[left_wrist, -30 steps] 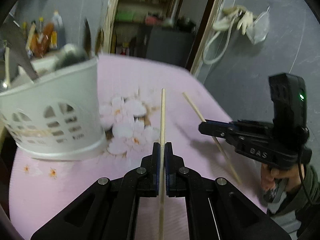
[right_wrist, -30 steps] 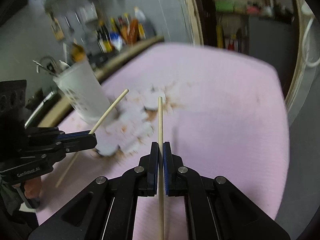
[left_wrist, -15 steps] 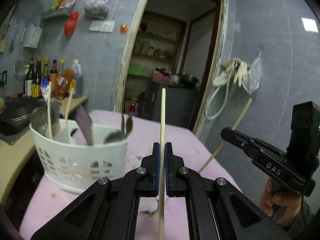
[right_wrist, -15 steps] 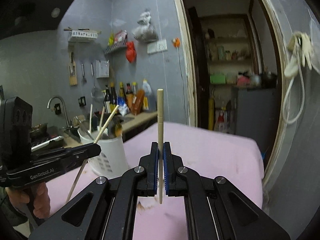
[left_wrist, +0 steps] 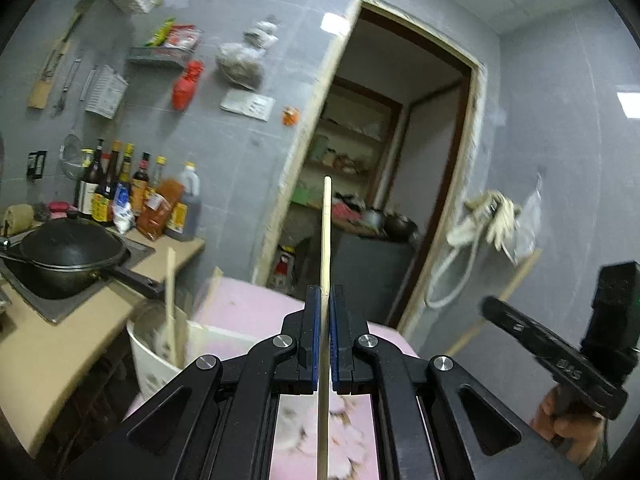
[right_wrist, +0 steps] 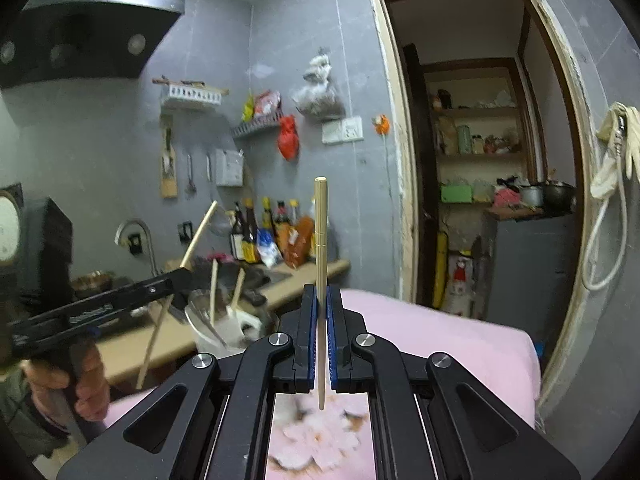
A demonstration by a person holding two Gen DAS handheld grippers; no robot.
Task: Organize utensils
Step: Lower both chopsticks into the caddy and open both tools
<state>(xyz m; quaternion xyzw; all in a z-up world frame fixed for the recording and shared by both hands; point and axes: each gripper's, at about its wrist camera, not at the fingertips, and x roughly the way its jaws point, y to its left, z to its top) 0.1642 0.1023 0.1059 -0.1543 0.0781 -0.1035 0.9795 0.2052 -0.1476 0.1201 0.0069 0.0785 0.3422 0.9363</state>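
Observation:
My left gripper (left_wrist: 325, 292) is shut on a wooden chopstick (left_wrist: 325, 236) that points up and away. My right gripper (right_wrist: 320, 292) is shut on a second chopstick (right_wrist: 321, 236), also upright. Each gripper shows in the other's view: the right one (left_wrist: 490, 305) with its chopstick (left_wrist: 508, 286), the left one (right_wrist: 185, 274) with its chopstick (right_wrist: 198, 232). The white utensil basket (left_wrist: 154, 356) stands low at the left on the pink table, with wooden handles sticking out; it also shows in the right wrist view (right_wrist: 224, 338). Both grippers are raised above the table.
The pink flowered tablecloth (right_wrist: 440, 340) lies below both grippers. A counter with a black wok (left_wrist: 68, 256) and sauce bottles (left_wrist: 132, 196) runs along the left wall. A doorway to a pantry (right_wrist: 488, 184) is ahead. A range hood (right_wrist: 88, 36) hangs at upper left.
Both grippers have lifted and tilted upward with their chopsticks, from looking down at the table to facing the wall and doorway. The basket has dropped lower in both views.

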